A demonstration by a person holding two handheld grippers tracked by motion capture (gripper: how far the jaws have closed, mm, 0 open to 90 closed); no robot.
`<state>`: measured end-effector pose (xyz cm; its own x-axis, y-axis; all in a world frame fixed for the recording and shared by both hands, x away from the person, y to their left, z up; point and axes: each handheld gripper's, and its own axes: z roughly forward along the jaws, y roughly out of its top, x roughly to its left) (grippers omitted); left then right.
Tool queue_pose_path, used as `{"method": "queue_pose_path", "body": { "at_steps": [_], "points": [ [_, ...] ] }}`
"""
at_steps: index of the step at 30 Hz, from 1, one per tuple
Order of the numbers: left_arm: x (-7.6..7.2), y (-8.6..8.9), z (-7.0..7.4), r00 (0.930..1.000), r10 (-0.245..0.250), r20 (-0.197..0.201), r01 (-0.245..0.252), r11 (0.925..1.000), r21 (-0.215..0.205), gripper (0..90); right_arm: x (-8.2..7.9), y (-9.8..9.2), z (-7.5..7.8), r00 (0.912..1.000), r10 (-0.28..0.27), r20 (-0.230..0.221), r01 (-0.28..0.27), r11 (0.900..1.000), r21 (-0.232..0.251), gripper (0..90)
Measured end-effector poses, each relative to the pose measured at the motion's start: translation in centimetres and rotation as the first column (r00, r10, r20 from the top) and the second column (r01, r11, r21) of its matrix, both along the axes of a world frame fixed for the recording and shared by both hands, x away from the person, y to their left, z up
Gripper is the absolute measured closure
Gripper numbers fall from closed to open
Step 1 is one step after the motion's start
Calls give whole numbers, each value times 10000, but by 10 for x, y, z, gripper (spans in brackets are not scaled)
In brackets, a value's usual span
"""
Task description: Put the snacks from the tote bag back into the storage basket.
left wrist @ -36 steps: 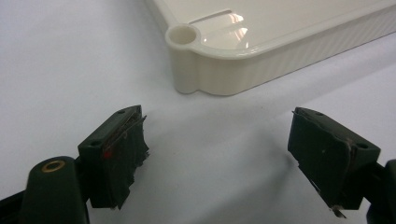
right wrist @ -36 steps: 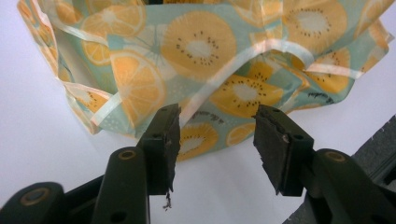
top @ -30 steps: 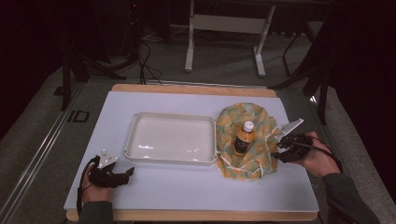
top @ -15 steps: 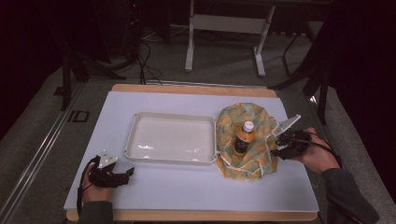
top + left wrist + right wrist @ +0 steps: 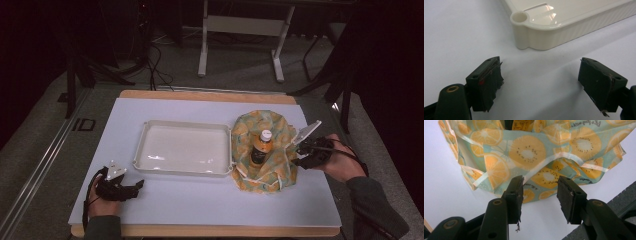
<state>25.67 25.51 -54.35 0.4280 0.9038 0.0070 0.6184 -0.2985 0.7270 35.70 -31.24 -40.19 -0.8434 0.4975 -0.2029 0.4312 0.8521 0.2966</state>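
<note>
A table covered with a white mat (image 5: 200, 210) is seen from above, with a person's forearms coming in from the near edge.

Near the right edge of the mat sits a fruit-print cloth bag (image 5: 272, 135), pale green with orange and kiwi slices, slumped open around an upright bottle (image 5: 261, 148) that has a white cap and an orange label. The bag's left side lies just beside a shallow cream tray (image 5: 150, 131), which sits in the middle of the mat.

The right gripper (image 5: 299, 152) is at the bag's right side, close to the mat's right edge, pointing toward the bag. In the right gripper view its two black jaws stand partly apart and have just been closing. A pale ribbon handle (image 5: 541, 165) of the bag runs down toward the left jaw's tip. The ribbon seems to lie at or just behind that tip, though whether it touches is hard to tell; nothing is pinched between the pads.

The left gripper (image 5: 134, 187) rests near the near left corner of the mat, well apart from the bag. In the left gripper view its jaws stand wide apart over bare mat, holding nothing, with the tray's rounded corner (image 5: 520, 18) just ahead.
</note>
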Motion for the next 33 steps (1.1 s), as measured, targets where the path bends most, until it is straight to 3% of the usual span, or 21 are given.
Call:
{"method": "queue_pose_path", "body": {
  "at_steps": [7,33],
  "points": [
    [0,0,0,10000,7,30,-7,10000,-4,192,2,3,2,9999,98,-94,-100,9997,-216,556],
    [0,0,0,10000,-23,39,23,10000,51,192,8,21,19,9979,587,255,-583,9981,-177,582]
  ]
}}
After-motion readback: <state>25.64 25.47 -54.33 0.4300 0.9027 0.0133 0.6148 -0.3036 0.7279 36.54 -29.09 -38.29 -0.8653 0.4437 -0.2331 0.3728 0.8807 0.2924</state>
